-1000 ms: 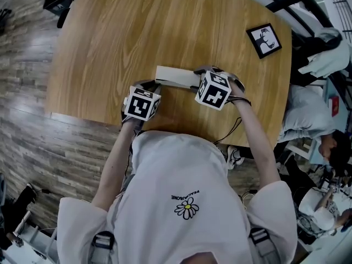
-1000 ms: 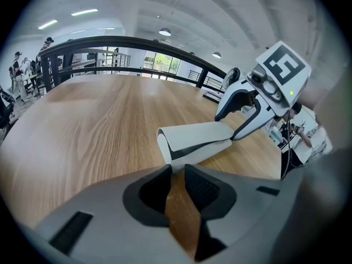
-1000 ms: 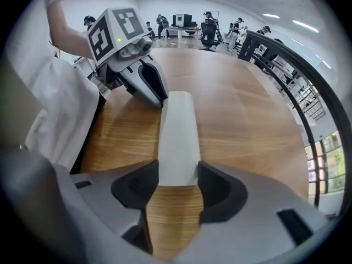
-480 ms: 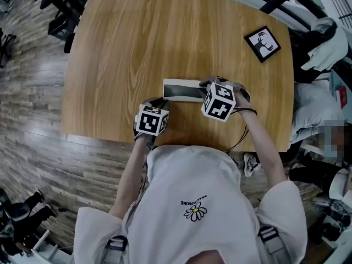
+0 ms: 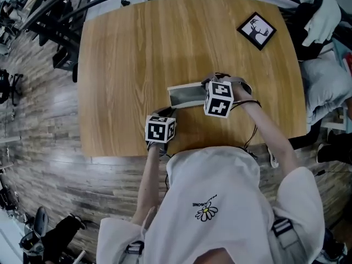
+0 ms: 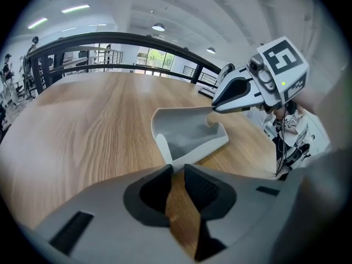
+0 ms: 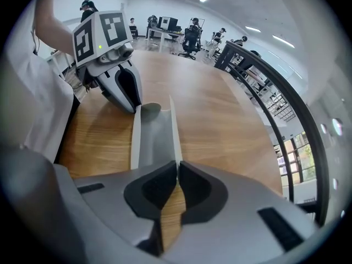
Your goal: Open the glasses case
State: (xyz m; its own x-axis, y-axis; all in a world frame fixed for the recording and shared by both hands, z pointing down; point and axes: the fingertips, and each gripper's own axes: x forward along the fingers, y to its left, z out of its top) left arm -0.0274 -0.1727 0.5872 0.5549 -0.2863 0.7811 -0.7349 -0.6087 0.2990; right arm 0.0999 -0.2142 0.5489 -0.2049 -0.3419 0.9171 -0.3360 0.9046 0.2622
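Observation:
The glasses case (image 5: 187,95), white outside and grey inside, lies open on the wooden table (image 5: 137,48). My left gripper (image 5: 167,110) sits at its left end. In the left gripper view the case's (image 6: 190,133) white corner runs in between the left gripper's (image 6: 177,172) narrowly parted tips. My right gripper (image 5: 205,89) is at the case's right end. Its jaws (image 7: 177,166) are closing, with the thin upright edge of the case (image 7: 154,133) pinched between them. The left gripper (image 7: 132,106) shows at the case's far end in the right gripper view.
A black-framed deer picture (image 5: 256,30) lies at the table's far right corner. A black railing (image 5: 66,4) and chairs border the far and left sides. Clothes hang over a chair (image 5: 324,10) at the right. The person's body fills the near side.
The right gripper's marker cube has shifted slightly at the case's right end, and more of the case's grey inside now shows. The left gripper has stayed at the left end.

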